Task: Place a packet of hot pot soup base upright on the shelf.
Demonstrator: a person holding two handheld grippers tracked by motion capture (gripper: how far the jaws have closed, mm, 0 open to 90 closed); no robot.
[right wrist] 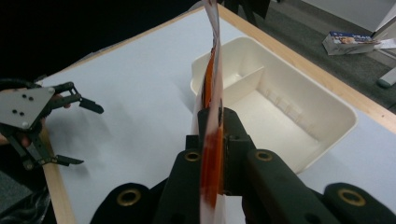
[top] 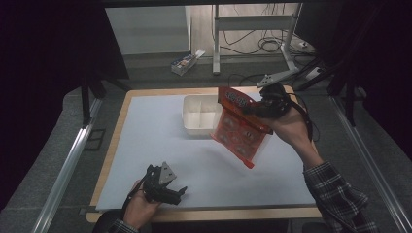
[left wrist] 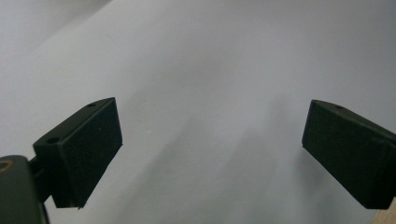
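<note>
Matte white tabletop (top: 160, 141), right tool (right wrist: 214, 140) clamped on glossy orange packet (top: 240, 131), left tool (left wrist: 212, 149) wide open, empty.

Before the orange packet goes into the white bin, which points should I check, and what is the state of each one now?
1. Grip on the packet: ok. The right gripper has its fingers shut on the edge of the orange packet.
2. Packet clear of the table: ok. It hangs in the air, tilted, beside the white bin.
3. Bin free to receive: ok. Both compartments look empty in the right gripper view.
4. Left gripper out of the way: ok. It rests open near the front edge of the table, far from the bin.
5. Packet fits in a compartment: cannot tell.
</note>
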